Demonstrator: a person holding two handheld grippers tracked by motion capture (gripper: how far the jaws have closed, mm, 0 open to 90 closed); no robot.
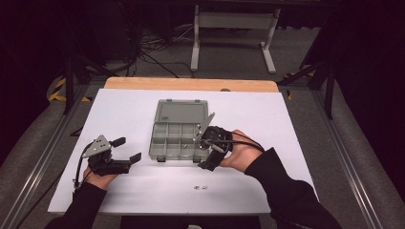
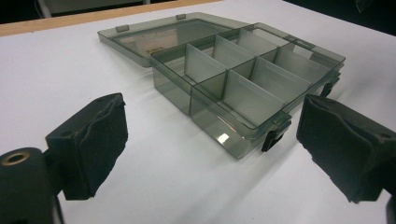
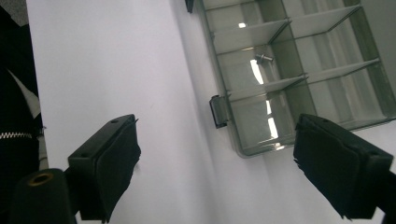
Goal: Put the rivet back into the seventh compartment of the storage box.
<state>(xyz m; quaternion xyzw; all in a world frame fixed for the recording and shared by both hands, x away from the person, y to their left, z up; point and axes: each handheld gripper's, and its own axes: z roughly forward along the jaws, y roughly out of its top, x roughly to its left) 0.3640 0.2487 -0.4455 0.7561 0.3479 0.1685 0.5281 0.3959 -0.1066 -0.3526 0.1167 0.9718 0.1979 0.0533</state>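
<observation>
Bench: white top with a wooden strip along the 12 o'clock edge, seen from the high view.
Box: clear grey plastic organiser near the centre of the bench, split into small compartments by thin dividers.
Lid: swung fully open, lying flat on the bench at 12 o'clock from the compartments, joined to them along the hinge edge.
Latches: two dark clips on the box's front wall, at the 6 o'clock side in the high view, both undone.
Screw: a small metal piece lying in one compartment, in the right gripper view; a pale speck shows in a right-hand compartment in the high view.
Left tongs: held at 9 o'clock from the box, well apart from it, pointing toward 3 o'clock. Jaws stand wide with nothing between them; in the left gripper view the box's near corner lies ahead of the gap, clear of both pads.
Right tongs: at the box's 4 o'clock corner, just beside its right wall. Jaws stand wide and hold nothing; in the right gripper view the box's front corner and one latch lie beyond the gap, untouched by either pad.
Small mark: dark print on the bench at 6 o'clock from the box, near the front edge.
Floor: grey, with cables and a white frame leg beyond the bench at 12 o'clock.
</observation>
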